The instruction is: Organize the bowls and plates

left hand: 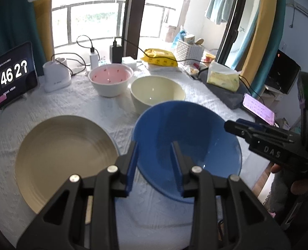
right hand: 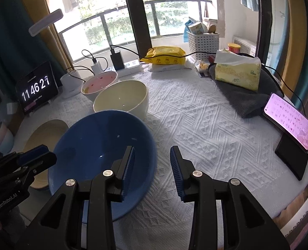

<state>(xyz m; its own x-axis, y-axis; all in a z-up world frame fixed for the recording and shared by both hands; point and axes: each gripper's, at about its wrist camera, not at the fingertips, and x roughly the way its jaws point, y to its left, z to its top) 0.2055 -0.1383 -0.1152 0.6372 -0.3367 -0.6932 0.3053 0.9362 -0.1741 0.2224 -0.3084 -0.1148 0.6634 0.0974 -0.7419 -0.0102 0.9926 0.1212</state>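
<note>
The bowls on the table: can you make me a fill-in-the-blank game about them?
1. The bowl nearest the grippers is coloured ____.
2. The bowl with the pink inside stands closest to the ____.
3. Left of the blue bowl lies a beige ____.
4. The number of bowls on the table is ____.

Missing words: blue; window; plate; three

Tablet (right hand: pixel 37 88) at the tabletop's far left corner: large white clock digits "11 46 21"; the left wrist view catches the last digit mid-flip; small lines under it too tiny to read. Right tool (left hand: pixel 233 128) body: "DAS". Left tool (right hand: pixel 36 156) body: "GenRobot.AI". Phone (right hand: pixel 289 121) screen at the right edge: unreadable.
</note>
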